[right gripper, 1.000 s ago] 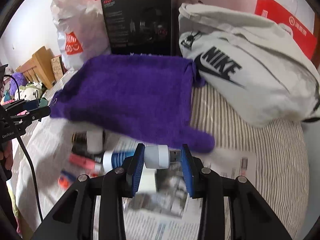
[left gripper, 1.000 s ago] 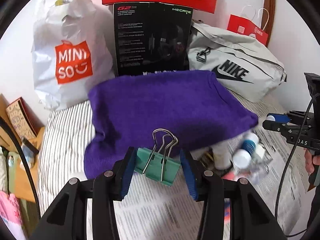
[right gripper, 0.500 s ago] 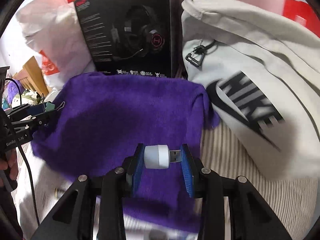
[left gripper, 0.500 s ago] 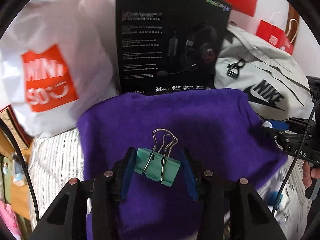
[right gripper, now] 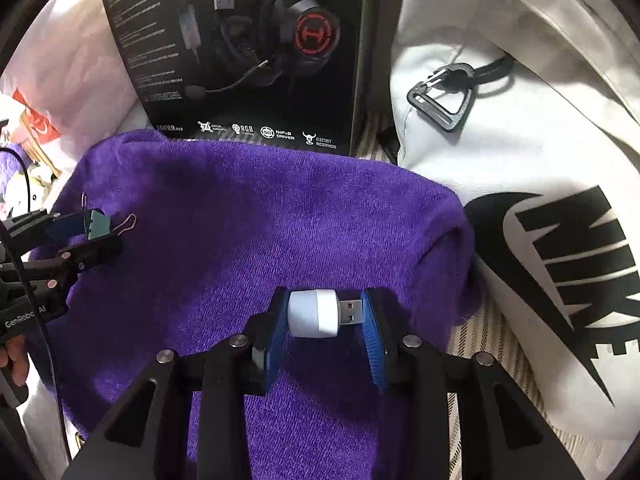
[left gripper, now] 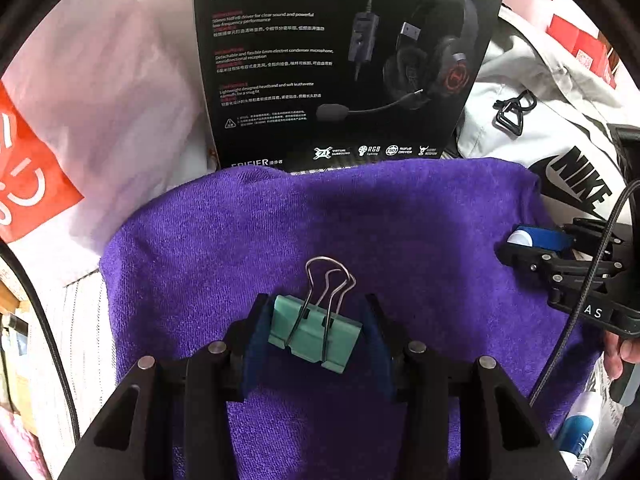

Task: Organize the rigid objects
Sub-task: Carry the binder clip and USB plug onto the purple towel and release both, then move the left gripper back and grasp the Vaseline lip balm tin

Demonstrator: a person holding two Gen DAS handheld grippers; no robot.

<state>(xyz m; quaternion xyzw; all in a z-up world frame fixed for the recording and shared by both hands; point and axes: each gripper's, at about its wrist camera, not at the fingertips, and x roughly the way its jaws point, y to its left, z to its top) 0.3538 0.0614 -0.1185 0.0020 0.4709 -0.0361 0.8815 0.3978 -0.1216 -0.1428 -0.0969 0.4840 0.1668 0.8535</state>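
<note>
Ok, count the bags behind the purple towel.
3: white Miniso bag at left, grey Nike bag at right, red paper bag behind it. Others may be hidden.

Each gripper is matte black plastic with ribbed blue pads on its fingers and round silver screws along the linkage arms. The left gripper [left gripper: 316,332] carries white "GenRobot" lettering, and a black cable trails from the right gripper [right gripper: 325,314]. Bare fingers [left gripper: 624,350] wrap its handle.

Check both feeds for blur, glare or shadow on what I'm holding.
Left wrist view: binder clip sharp, soft shadows on the purple towel, white bag washed out, edges bent by fisheye. Right wrist view: USB light crisp, pale bag overexposed.
</note>
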